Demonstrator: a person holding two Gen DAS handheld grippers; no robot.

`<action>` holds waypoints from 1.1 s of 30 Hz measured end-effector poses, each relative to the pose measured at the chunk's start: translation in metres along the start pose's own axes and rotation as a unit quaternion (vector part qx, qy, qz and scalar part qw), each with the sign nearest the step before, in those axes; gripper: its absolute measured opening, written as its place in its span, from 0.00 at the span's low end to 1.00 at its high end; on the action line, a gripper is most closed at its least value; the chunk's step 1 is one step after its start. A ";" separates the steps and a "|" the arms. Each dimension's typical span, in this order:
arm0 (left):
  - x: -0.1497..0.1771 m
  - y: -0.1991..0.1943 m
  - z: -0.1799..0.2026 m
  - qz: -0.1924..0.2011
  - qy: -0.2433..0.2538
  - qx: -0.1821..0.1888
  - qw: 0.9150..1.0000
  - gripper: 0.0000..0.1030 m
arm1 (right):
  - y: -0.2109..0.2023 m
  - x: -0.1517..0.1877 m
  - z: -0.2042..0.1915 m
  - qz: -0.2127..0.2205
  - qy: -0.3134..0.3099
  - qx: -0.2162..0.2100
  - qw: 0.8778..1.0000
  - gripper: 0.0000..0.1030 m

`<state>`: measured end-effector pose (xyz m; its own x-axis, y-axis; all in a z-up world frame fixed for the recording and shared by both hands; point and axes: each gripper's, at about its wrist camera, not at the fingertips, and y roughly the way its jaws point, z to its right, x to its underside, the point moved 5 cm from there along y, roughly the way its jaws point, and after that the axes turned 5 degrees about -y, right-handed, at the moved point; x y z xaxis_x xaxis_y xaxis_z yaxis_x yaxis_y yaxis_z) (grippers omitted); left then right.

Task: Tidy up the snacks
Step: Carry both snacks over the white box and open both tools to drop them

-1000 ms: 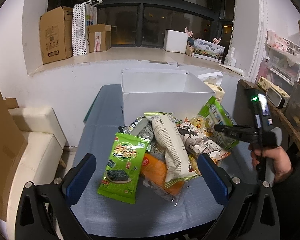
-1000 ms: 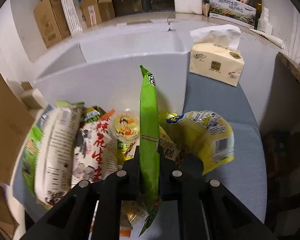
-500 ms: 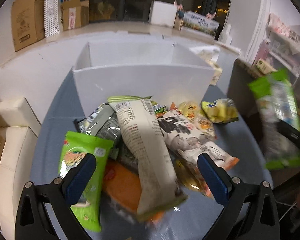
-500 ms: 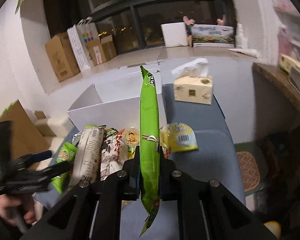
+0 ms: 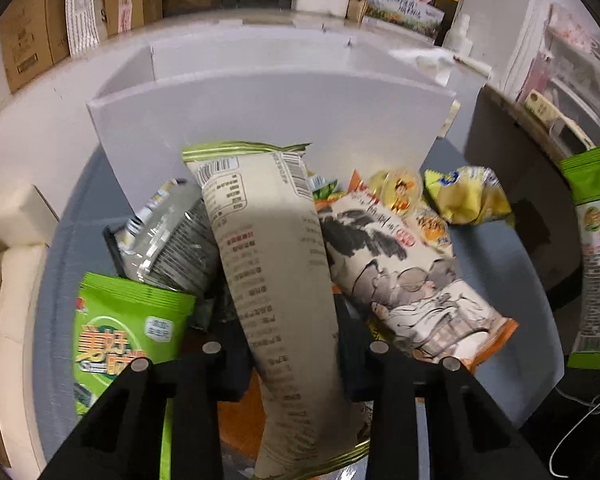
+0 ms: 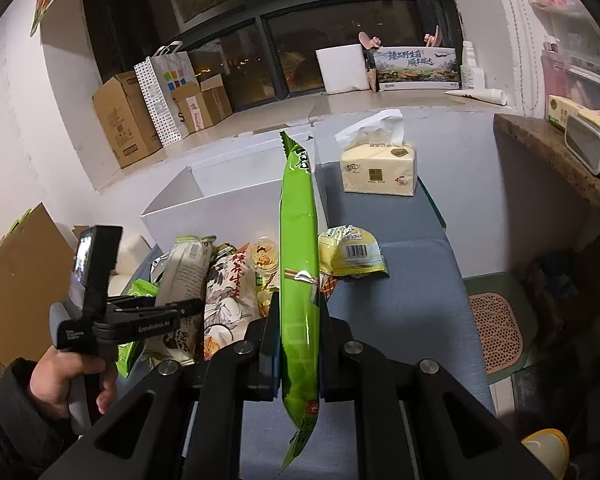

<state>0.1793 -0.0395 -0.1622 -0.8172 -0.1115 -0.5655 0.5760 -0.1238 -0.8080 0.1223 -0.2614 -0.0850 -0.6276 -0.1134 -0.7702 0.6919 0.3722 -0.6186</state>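
My right gripper (image 6: pixel 298 344) is shut on a long green snack pack (image 6: pixel 298 248) and holds it edge-on above the blue table; the pack also shows at the right edge of the left wrist view (image 5: pixel 594 256). My left gripper (image 5: pixel 292 344) is shut on a tall beige snack bag (image 5: pixel 272 264) that lies on the snack pile. It also shows in the right wrist view (image 6: pixel 180 312). A white open box (image 5: pixel 260 116) stands behind the pile. Beside the beige bag lie an ink-painting bag (image 5: pixel 404 280), a green seaweed pack (image 5: pixel 116 328) and a yellow pack (image 5: pixel 466 200).
A tissue box (image 6: pixel 378 168) stands on the table's far right by the white box (image 6: pixel 228 208). Cardboard boxes (image 6: pixel 126 120) and a paper bag line the window ledge. A cream sofa (image 5: pixel 8 280) is to the left, a wooden shelf (image 6: pixel 556 160) to the right.
My left gripper moved forward and down onto the pile and closed on the beige bag. My right gripper lifted the green pack up and back from the pile.
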 end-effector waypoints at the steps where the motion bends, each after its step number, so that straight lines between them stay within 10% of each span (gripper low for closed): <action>1: 0.001 -0.006 0.000 0.009 0.002 0.001 1.000 0.36 | 0.000 0.000 -0.001 0.000 -0.001 -0.001 1.000 0.12; 14: -0.065 -0.088 -0.028 0.095 -0.017 0.081 0.992 0.36 | 0.049 -0.044 -0.033 -0.005 -0.033 -0.056 0.998 0.12; 24: -0.174 -0.040 -0.042 0.075 -0.021 0.065 0.995 0.36 | 0.147 -0.160 -0.038 -0.036 -0.027 -0.043 0.998 0.12; 33: -0.218 0.020 -0.054 0.051 -0.018 0.019 0.998 0.40 | 0.219 -0.188 -0.026 -0.077 -0.035 -0.020 0.996 0.15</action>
<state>0.3680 0.0358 -0.0643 -0.7536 -0.1604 -0.6374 0.6568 -0.1482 -0.7393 0.3827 -0.1343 -0.0714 -0.6977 -0.2364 -0.6762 0.5730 0.3823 -0.7249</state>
